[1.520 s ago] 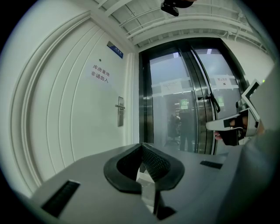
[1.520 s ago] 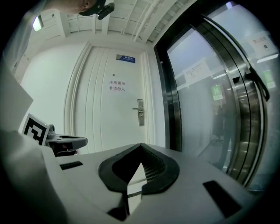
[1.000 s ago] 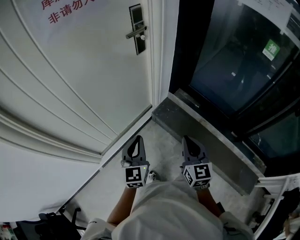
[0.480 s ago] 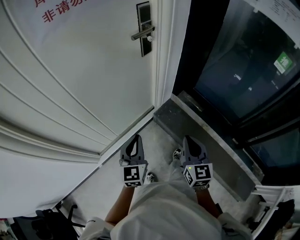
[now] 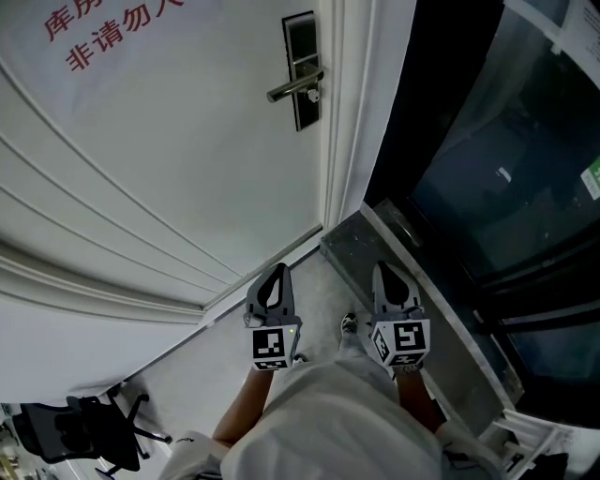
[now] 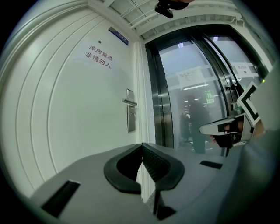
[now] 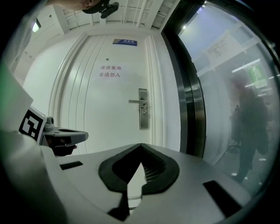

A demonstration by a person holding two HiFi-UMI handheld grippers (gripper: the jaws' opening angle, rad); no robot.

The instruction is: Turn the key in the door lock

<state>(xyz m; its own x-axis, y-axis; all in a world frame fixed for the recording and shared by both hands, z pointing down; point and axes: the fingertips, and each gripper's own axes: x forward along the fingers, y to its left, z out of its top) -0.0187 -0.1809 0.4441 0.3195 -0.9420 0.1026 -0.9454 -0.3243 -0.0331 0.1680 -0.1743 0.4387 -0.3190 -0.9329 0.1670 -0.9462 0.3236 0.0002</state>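
Lock plate [image 5: 301, 47] on the white door [image 5: 187, 159] stands narrow, silver lever handle [image 5: 292, 89] across it; left gripper [image 5: 276, 274] and right gripper [image 5: 382, 274] closed, empty.

Premises: a corridor in an office or commercial building. A white panelled door [image 5: 169, 159] carries red Chinese lettering [image 5: 112, 28] marking a storeroom with no entry. A blue plate [image 7: 124, 42] sits above the door, which has a metal lock plate [image 5: 302, 56] and lever handle [image 5: 292, 90]. Beside the door stands a dark-framed glass wall [image 5: 506, 141] bearing a paper notice [image 6: 192, 78] and a green sign [image 5: 591, 180]. An office chair [image 5: 80, 431] stands on the grey floor [image 5: 202, 375].
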